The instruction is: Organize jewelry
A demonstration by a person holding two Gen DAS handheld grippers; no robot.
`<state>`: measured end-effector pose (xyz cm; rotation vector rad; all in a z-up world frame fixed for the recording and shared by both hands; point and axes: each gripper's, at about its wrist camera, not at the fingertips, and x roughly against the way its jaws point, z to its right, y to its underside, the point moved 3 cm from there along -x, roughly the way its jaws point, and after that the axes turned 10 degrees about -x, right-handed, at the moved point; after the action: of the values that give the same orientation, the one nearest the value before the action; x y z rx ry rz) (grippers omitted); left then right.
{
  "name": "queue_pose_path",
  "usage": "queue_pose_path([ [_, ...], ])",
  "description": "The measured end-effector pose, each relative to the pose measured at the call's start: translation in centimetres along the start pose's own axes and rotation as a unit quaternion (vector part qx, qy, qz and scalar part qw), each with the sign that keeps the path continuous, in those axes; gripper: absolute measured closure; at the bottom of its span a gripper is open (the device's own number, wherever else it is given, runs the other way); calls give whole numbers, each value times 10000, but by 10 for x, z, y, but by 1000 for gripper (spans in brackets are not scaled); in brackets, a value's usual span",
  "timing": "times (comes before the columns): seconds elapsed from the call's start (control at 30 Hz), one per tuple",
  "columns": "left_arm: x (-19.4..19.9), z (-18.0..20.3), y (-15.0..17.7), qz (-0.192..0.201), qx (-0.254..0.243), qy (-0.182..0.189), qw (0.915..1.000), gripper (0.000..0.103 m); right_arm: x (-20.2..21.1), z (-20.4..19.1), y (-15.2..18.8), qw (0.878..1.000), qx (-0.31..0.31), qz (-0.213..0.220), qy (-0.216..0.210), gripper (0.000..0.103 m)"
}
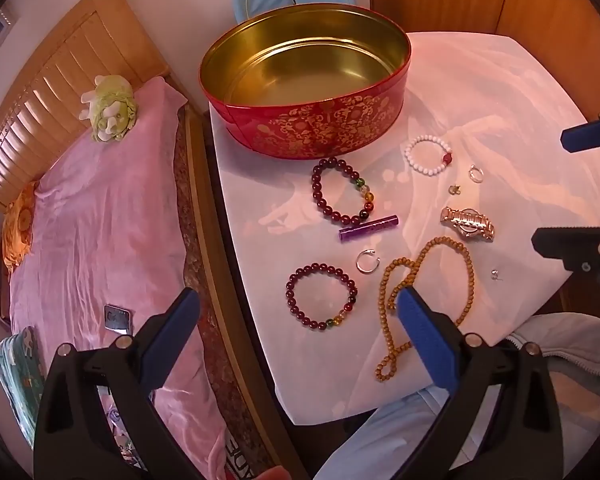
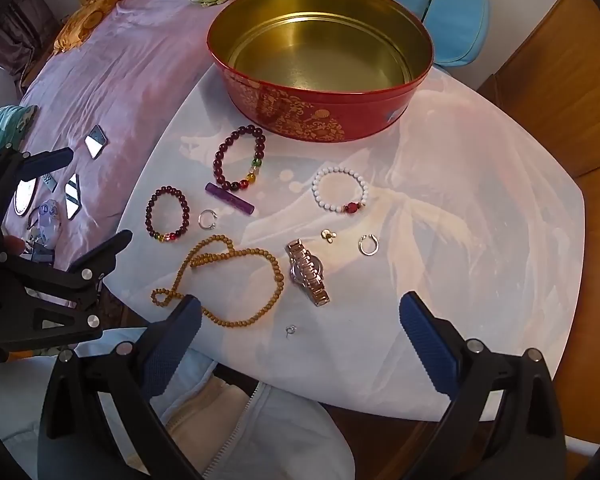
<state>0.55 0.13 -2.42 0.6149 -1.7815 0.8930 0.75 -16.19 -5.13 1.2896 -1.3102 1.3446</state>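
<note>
The left gripper (image 1: pixel 298 310) and the right gripper (image 2: pixel 300 318) are held wide open, nothing gripped.

Empty red tin (image 2: pixel 320 116) upright; bracelets (image 2: pixel 240 160), watch (image 2: pixel 308 272), possibly rings (image 2: pixel 367 245) lie before it

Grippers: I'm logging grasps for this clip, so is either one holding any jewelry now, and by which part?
Nothing is held. The left gripper and right gripper are both open above the table, with all jewelry lying loose outside the tin.
</note>
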Motion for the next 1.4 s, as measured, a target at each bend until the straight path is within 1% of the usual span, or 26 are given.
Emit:
queue_pose_path([
  [0.13,-6,-1,-1,-89,40,127,9999,7,0,1,1,10000,-1,1,7,4],
  [0.23,-9,-2,0,-144,71,128,9998,7,0,1,1,10000,-4,6,15,4],
  [1.1,-11,0,-5,-100,8,143,9998,7,2,6,-5,9999,-22,36,116,4],
  [1.23,-11,-8,-13,-111,42,353,9993,7,8,1,-12,9996,133,90,225,4],
  [1.33,-2,-22,-23,-61,30,532,9986,7,21,-6,-23,9993,321,141,157,4],
  [1.4,4,-31,-30,-45,-71,524,9986,7,29,-11,-31,9987,480,129,82,4],
])
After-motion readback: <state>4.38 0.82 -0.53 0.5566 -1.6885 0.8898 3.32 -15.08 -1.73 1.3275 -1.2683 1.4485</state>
